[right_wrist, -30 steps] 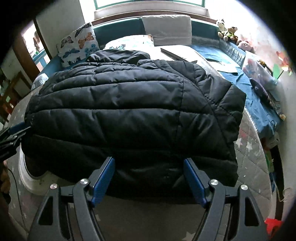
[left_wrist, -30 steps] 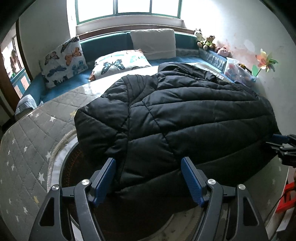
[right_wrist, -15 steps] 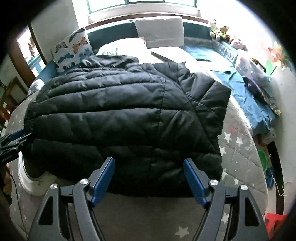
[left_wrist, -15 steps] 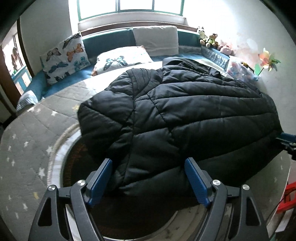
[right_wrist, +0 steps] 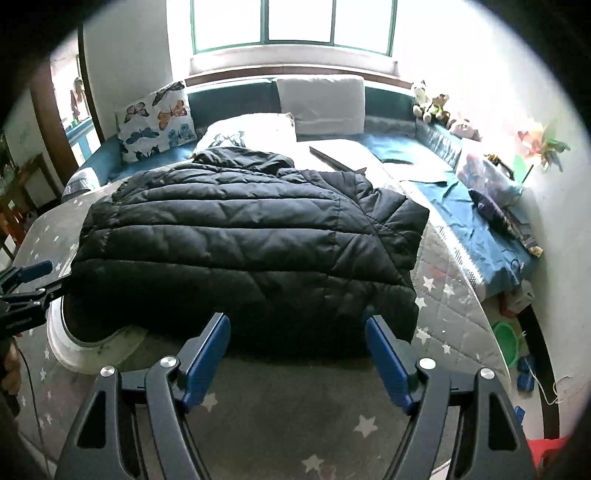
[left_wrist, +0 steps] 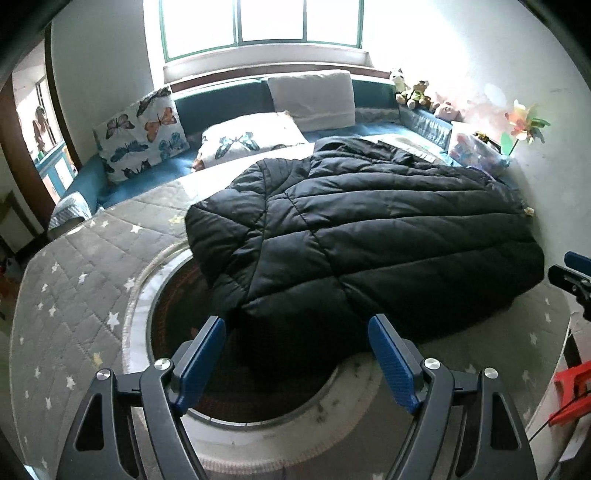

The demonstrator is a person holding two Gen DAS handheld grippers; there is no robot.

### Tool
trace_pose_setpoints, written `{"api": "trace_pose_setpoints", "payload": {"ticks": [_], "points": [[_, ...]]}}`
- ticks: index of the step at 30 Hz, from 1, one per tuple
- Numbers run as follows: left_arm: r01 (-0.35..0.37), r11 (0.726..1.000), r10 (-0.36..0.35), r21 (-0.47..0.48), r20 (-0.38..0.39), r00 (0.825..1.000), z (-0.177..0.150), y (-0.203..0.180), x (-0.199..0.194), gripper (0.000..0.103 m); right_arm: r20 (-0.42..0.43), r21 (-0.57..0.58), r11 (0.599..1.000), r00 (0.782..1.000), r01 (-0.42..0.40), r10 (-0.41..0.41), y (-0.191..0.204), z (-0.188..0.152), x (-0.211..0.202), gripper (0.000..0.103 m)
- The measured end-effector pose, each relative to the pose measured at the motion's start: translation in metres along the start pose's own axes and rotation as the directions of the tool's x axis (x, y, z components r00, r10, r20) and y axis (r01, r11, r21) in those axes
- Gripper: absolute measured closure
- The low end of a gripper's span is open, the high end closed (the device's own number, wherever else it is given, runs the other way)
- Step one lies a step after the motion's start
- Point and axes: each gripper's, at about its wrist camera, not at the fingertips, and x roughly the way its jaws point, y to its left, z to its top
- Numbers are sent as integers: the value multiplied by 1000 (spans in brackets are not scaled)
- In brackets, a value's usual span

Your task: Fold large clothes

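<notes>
L gripper (left_wrist: 295,354) + R gripper (right_wrist: 297,352): jaws apart, empty.

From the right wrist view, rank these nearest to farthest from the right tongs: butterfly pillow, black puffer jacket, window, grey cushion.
1. Black puffer jacket: directly ahead of the right tongs, its near hem between the open fingers.
2. Butterfly pillow: far left, propped beyond the jacket.
3. Grey cushion: centre, against the backrest; close to the pillow in depth.
4. Window: top centre, behind everything.

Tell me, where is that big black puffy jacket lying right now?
The black jacket lies spread on the grey star-patterned quilt, just ahead of both open grippers, with the butterfly pillows behind it.
</notes>
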Motion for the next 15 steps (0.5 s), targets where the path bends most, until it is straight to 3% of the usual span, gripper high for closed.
{"api": "trace_pose_setpoints", "payload": {"ticks": [15], "points": [[-32,999,34,-26,80,996,-40,9,-67,18,74,29,999,997,-39,37,33,-27,-27,20]]}}
